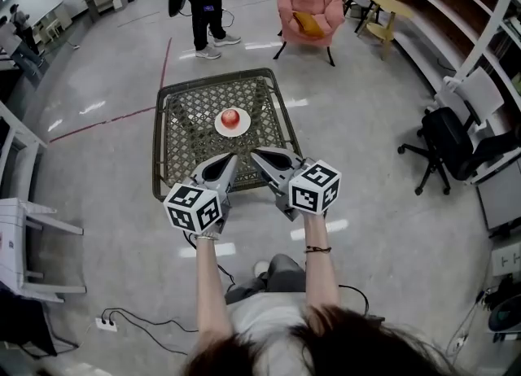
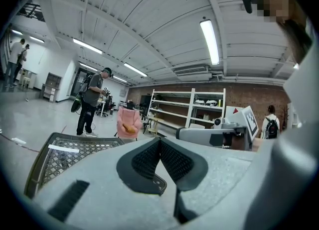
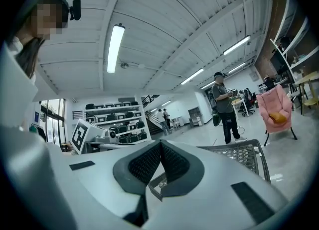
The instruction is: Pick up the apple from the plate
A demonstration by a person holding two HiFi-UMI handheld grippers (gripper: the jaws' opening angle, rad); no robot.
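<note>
**Gloss Below, Matt in Hand**

The floor (image 1: pixel 106 106) is smooth and glossy. The surface (image 1: pixel 183 142) is dark openwork lattice in a metal-looking frame. The apple (image 1: pixel 231 115) shines on a smooth white plate (image 1: pixel 237 130). The left hand-held gripper (image 1: pixel 230 159) and right hand-held gripper (image 1: pixel 257 153) have matt, speckled grey shells and dark, cross-hatched pads (image 2: pixel 144 159).
</note>
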